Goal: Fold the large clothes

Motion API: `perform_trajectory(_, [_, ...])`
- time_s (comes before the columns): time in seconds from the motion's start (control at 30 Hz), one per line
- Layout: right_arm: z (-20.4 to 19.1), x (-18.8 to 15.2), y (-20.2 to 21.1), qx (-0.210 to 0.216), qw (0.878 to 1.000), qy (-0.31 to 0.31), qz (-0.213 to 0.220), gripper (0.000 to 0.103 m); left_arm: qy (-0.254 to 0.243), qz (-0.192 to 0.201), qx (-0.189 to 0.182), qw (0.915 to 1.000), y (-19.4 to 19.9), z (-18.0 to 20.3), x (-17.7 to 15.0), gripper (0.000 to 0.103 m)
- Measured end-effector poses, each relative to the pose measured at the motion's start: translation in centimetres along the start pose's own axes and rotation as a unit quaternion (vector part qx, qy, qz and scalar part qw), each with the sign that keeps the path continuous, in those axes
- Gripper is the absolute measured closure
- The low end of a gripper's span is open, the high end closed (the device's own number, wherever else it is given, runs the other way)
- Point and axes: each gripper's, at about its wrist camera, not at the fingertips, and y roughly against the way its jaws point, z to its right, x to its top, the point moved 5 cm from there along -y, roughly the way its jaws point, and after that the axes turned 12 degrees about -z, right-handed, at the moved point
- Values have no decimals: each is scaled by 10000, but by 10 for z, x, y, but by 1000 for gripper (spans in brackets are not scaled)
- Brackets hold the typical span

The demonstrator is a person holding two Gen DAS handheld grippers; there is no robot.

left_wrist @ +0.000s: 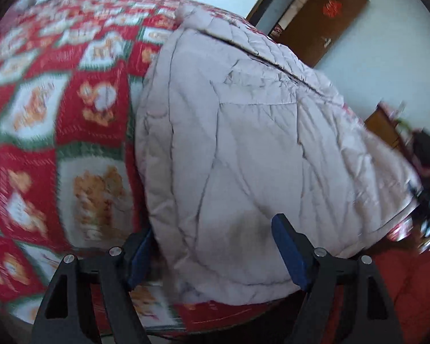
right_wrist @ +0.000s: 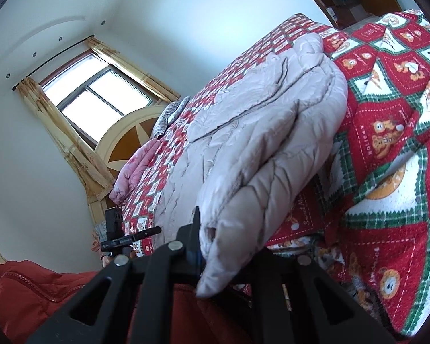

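A pale beige padded jacket [left_wrist: 243, 143] lies folded on a bed, its near edge reaching over the bed's front. In the left wrist view my left gripper [left_wrist: 215, 255] stands open, and its blue pads [left_wrist: 289, 252] sit on either side of the jacket's near corner without pressing on it. The right wrist view shows the same jacket [right_wrist: 258, 143] stretching away across the bed. My right gripper [right_wrist: 226, 243] is shut on a thick fold at its near end. The fabric hides the right finger.
A red, white and green patchwork bedspread [left_wrist: 57, 114] [right_wrist: 387, 114] covers the bed. A red quilted garment [right_wrist: 28, 286] lies below the right gripper. A black stand [right_wrist: 114, 229] is by the bed's edge. A window [right_wrist: 100, 94], headboard [right_wrist: 129, 137] and brown door [left_wrist: 324, 20] are beyond.
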Motion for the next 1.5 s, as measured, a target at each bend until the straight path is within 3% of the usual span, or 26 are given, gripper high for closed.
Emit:
perform_trajectory(0.03, [1,-1,0,-21,10000,-7,-10,89,30,-26,-47,10000,-2,0,-1,37])
perform_trajectory(0.07, [1,-1,-1,-59,10000,-14,-22,89,25,-21,-5,10000,-3,1,-1,59])
perform_trajectory(0.17, [2,0,-2,-131,9999,15,-47,89,284,231,-137,9992,7,-2,4,84])
perform_trajectory(0.23, [-1,0,-2,-178,9998,65,-51,89,458,452,-306,9975,16,0,6,86])
perform_trajectory(0.37, [-7,2,6,-178,9997,162,58,89,-42,784,-300,9965,35,29,12,89])
perform_trajectory(0.43, [-8,5,12,-129,9996,180,144,89,-316,1042,-476,9929,55,46,16,89])
perform_trajectory(0.67, [-22,6,36,-18,9985,406,375,89,-1071,1879,-1157,9695,118,90,17,89])
perform_trajectory(0.8, [-37,3,53,-32,9967,620,528,89,-1394,2163,-1540,9540,136,105,11,89])
perform_trajectory(0.93, [-44,2,69,589,9941,508,761,89,-1641,2420,-1826,9387,154,117,7,89])
perform_trajectory(1.0, [-47,7,77,679,9926,487,883,89,-1577,2560,-1872,9352,164,119,11,89])
perform_trajectory(1.13, [-48,39,86,558,9912,516,1081,89,-1132,2601,-1761,9426,170,113,48,89])
perform_trajectory(1.33, [-57,130,81,212,9885,730,1309,89,-417,2459,-1076,9624,167,99,137,89])
perform_trajectory(1.5, [-35,215,50,32,9898,352,1383,89,270,2178,-669,9733,134,72,216,89])
